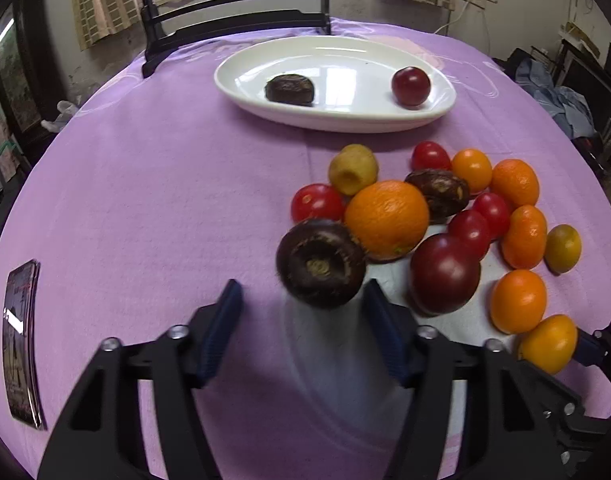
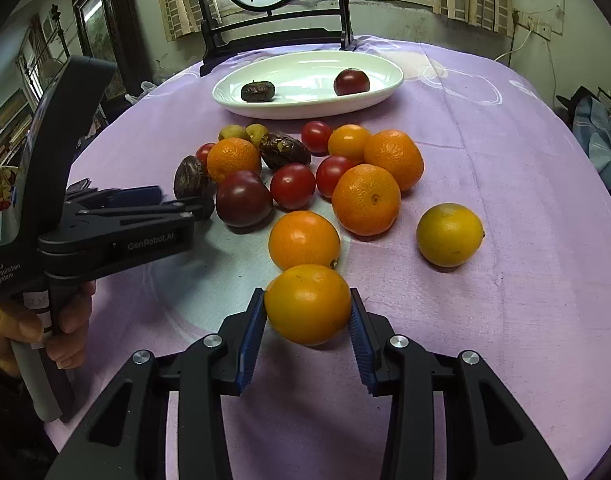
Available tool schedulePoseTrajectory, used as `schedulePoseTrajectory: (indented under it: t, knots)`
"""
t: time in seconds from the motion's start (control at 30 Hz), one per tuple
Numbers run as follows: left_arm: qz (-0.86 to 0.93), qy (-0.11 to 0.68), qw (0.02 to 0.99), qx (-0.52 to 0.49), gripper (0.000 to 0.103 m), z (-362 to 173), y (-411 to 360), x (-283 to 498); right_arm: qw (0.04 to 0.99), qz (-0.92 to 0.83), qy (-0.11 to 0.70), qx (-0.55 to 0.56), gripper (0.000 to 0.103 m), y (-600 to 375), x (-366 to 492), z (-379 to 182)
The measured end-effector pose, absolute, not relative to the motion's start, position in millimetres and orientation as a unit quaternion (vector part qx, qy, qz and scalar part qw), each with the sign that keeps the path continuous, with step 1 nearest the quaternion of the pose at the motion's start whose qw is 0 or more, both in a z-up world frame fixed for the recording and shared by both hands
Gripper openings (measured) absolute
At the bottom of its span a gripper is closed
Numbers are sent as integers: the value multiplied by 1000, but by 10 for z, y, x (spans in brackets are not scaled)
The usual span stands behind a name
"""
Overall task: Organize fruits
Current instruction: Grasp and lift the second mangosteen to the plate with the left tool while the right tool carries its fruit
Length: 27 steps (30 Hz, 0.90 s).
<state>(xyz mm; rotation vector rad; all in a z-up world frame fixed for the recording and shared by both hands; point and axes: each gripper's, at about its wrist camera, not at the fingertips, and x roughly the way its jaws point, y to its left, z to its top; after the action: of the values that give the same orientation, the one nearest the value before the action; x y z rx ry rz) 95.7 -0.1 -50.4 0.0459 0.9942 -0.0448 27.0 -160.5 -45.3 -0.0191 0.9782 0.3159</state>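
Observation:
My left gripper is open. A dark brown chestnut-like fruit lies at its fingertips, close to the right finger and apart from the left pad. The right wrist view shows the same gripper side-on, next to that brown fruit. My right gripper is shut on a yellow-orange citrus, both blue pads against its sides; the citrus also shows at the lower right of the left wrist view. A white oval plate holds another brown fruit and a dark red tomato.
Several oranges, red tomatoes and yellow-green fruits lie piled on the purple tablecloth in front of the plate. A large orange touches the brown fruit. A dark flat phone-like object lies at the left. A black screen stand stands behind the plate.

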Motion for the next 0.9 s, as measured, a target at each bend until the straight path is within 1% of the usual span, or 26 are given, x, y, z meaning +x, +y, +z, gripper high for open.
schedulePoseTrajectory:
  t: [0.03,0.07,0.17,0.27,0.47,0.57,0.7,0.8,0.9]
  knots:
    - [-26,474,880,23,45,-498,-14,968,869,151,471,-10,42,-1594,277,-464]
    - [-33,473,880,24,40,-493,-31,975,867,152,475,-13,42,-1576,285,-480]
    - [-34,471,881,26,40,-488,-44,978,869,148,473,-18,43,-1534,297,-485]
    - [-37,476,879,15,39,-465,10,937,871,145,470,-15,41,-1531,295,-468]
    - [-46,457,888,3,39,-249,137,733,879,153,451,-11,41,-1574,182,-326]
    - [-54,436,898,0,39,-22,174,644,888,156,432,-9,41,-1630,117,-169]
    - [-66,397,915,5,39,363,160,614,909,161,384,-10,41,-1728,100,205]
    - [-66,384,921,12,39,574,121,742,919,167,356,-23,41,-1728,221,422]
    - [-57,380,923,16,39,659,96,1027,923,171,342,-36,41,-1656,510,536]
